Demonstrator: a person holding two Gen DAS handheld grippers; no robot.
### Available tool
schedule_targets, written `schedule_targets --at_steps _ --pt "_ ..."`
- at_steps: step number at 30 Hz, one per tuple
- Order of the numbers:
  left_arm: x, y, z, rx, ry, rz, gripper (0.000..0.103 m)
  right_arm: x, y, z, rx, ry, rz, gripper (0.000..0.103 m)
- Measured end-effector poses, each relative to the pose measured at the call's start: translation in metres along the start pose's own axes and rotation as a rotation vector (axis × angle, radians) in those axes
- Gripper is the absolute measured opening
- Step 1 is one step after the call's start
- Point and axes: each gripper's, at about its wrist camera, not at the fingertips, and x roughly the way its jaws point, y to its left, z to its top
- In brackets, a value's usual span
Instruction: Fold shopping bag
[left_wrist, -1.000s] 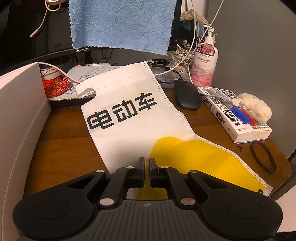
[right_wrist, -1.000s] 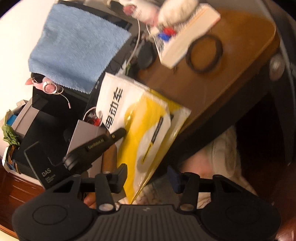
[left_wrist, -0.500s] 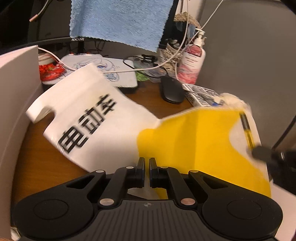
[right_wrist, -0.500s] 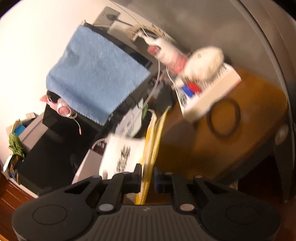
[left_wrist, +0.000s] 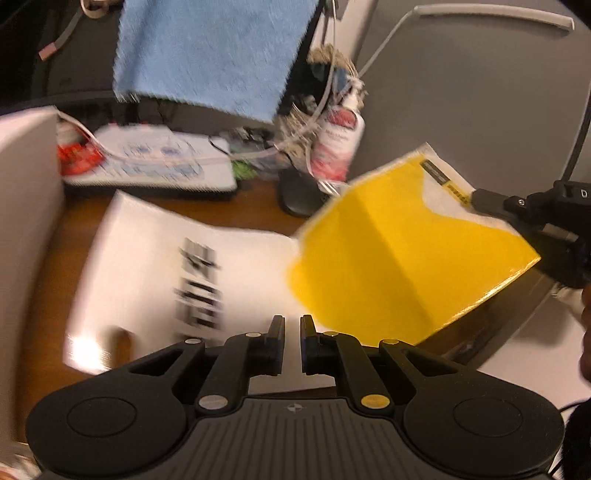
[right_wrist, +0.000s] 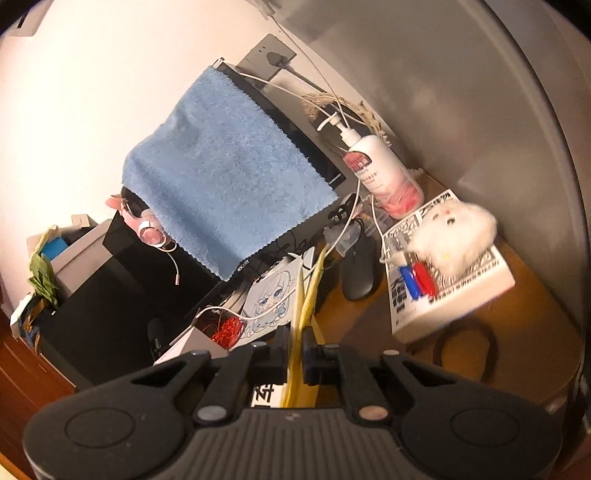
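- Yellow-and-white cloth of the shopping bag (right_wrist: 295, 354) runs edge-on straight between the jaws of the right gripper (right_wrist: 294, 354); they have just been closing and are now clamped on it.
- Seen from the left wrist, that right gripper (left_wrist: 480, 199) pinches the bag's raised yellow end, up and to the right of the left jaws, clear of the desk.
- Nearly shut, the jaws of the left gripper (left_wrist: 291, 345) sit over the bag's near edge; it seems pinched there, though blur hides the contact itself.
- Ahead and left of the left jaws the white half with black lettering sags toward the wooden desk (left_wrist: 255, 218); the handle cut-out lies near and to their left.
- Judgement: the first fold is in hand, with the yellow end lifted ready to go over the white half.
- Next move, as I judge it: carry the yellow end across toward the lettering, line up the edges, lower it flat, then let go.
- Farther off, beyond both jaws, a black mouse (right_wrist: 356, 273) and a pump bottle (right_wrist: 384, 173) stand close enough to snag a swinging corner.
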Motion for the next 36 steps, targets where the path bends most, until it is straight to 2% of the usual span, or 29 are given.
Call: schedule_targets --at_steps 4,8,14,17,23,27,32,36 --pt "-0.011 0.012 0.003 0.007 -0.035 0.057 0.007 -0.003 0.001 0.011 -0.035 -0.003 -0.022 0.007" --pt "-0.003 0.026 0.002 0.002 -0.01 0.133 0.007 -0.004 0.008 0.015 -0.084 0.009 -0.016 0.006" --pt "0.011 0.032 -0.005 -0.022 0.049 0.087 0.006 -0.001 0.018 0.023 -0.112 0.005 0.006 0.007" --pt "0.012 0.028 -0.008 -0.026 0.05 0.08 0.006 0.004 0.024 0.028 -0.097 0.008 0.049 0.007" --pt "0.01 0.026 -0.011 -0.028 0.048 0.07 0.006 0.043 0.043 0.013 -0.057 0.108 0.18 0.01" --pt "0.009 0.024 -0.013 -0.014 0.043 0.073 0.006 0.066 0.05 -0.003 -0.063 0.149 0.179 0.01" --pt "0.008 0.023 -0.013 -0.01 0.039 0.072 0.006 0.089 0.047 -0.025 -0.003 0.225 0.236 0.013" --pt "0.008 0.024 -0.014 -0.011 0.037 0.068 0.006 0.104 0.043 -0.038 0.032 0.273 0.243 0.014"
